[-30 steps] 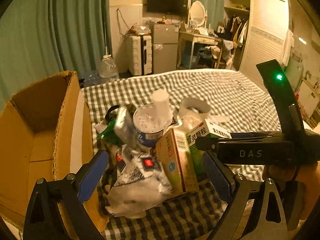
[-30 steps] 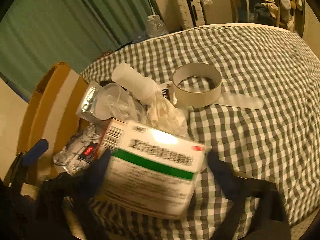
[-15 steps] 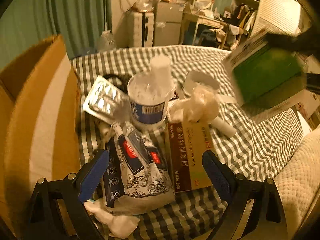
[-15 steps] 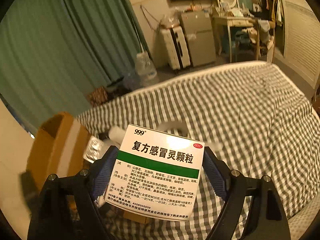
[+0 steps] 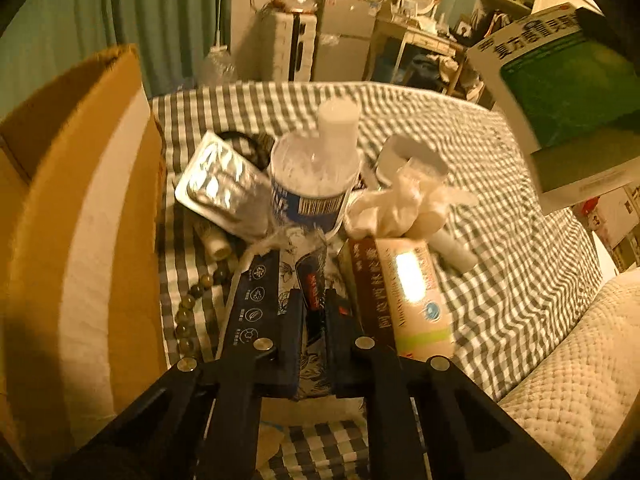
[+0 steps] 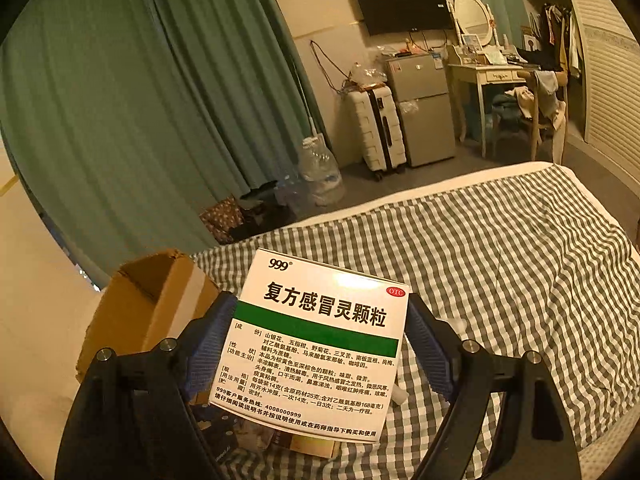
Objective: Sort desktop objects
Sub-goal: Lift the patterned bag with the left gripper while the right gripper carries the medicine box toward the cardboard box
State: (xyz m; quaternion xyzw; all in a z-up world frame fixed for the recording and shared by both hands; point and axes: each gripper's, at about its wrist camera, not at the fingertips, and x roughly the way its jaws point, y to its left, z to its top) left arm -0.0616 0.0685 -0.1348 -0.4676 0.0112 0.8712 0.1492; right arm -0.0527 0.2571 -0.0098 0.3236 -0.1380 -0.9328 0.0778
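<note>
My right gripper (image 6: 316,344) is shut on a white and green medicine box (image 6: 316,344) and holds it up above the checked bed; the box also shows at the upper right of the left wrist view (image 5: 568,92). My left gripper (image 5: 314,312) is shut on a dark printed sachet pack (image 5: 312,280) at the near edge of the pile. Beside it lie a brown and cream medicine box (image 5: 400,292), a clear plastic bottle (image 5: 316,184), a blister pack (image 5: 220,184), a crumpled tissue (image 5: 400,204) and a tape roll (image 5: 412,156).
An open cardboard box (image 5: 80,220) stands at the left of the pile; it also shows in the right wrist view (image 6: 148,304). A string of beads (image 5: 192,304) lies by the box. A quilted cream cover (image 5: 580,380) lies at the right.
My left gripper closed on the sachet pack. My right gripper lifted the green and white box from the pile and raised it higher.
</note>
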